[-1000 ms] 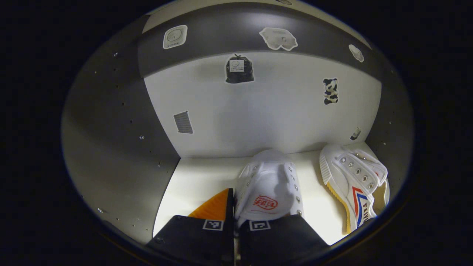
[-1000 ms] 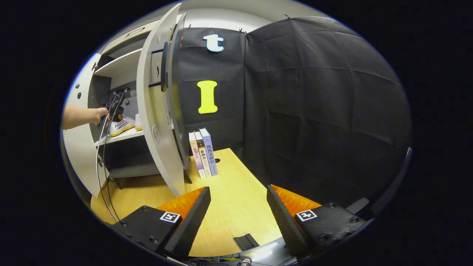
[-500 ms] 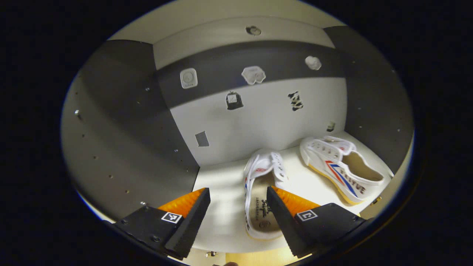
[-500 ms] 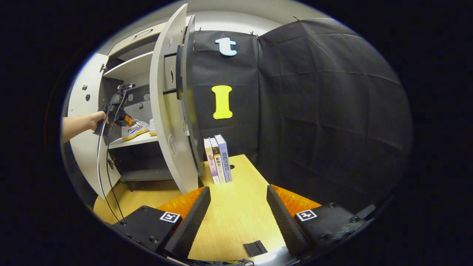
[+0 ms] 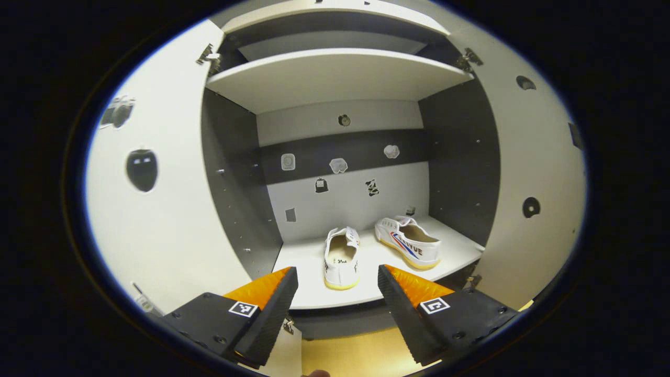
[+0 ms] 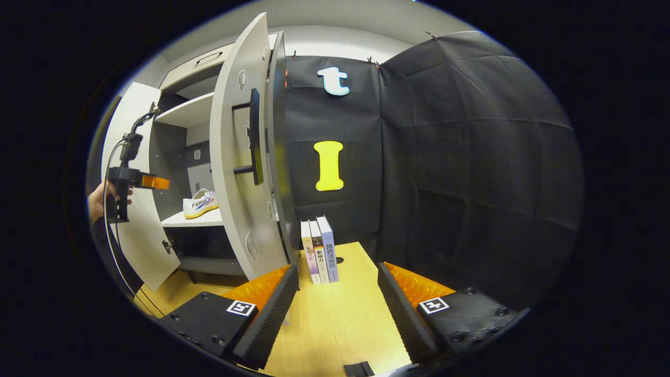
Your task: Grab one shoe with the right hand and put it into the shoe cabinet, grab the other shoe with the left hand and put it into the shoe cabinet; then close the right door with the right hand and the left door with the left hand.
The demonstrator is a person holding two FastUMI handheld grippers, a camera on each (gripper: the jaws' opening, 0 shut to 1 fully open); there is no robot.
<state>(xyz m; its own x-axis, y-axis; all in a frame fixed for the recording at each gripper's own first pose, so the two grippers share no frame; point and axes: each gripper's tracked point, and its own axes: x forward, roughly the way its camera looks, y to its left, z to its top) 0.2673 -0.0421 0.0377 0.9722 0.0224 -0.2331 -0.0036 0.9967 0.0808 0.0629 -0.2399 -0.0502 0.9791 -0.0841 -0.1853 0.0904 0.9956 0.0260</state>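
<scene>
The shoe cabinet (image 5: 335, 78) is standing on the desk (image 6: 335, 319) with both doors swung open. In the left gripper view, the left door (image 5: 157, 209) and the right door (image 5: 528, 173) are flanking the open compartment, and small stickers are dotting the back wall. In the right gripper view the right door (image 6: 235, 157) is showing its outer face, with a dark bar handle (image 6: 254, 136) standing out from it.

Both shoes are sitting on the white shelf (image 5: 309, 293) inside the cabinet, apart from each other. The plain white shoe (image 5: 340, 256) is lying toward the middle with its heel facing the opening. The striped shoe (image 5: 408, 242) is lying to its right, turned at an angle, its toe pointing toward the back wall; it is also showing in the right gripper view (image 6: 200, 203) at the shelf's edge.

Three books (image 6: 320, 250) are standing upright on the desk, just beside the foot of the right door.

The left tool (image 5: 335, 293) is hanging in front of the cabinet, outside the shelf, with its jaws spread wide and gripping nothing. In the right gripper view it is appearing farther off (image 6: 156, 182), held by a hand (image 6: 99, 199) in front of the left door, cables trailing down from it. The right tool (image 6: 337, 296) is hovering over the desk, well apart from the cabinet, its jaws also spread wide and holding nothing.
</scene>
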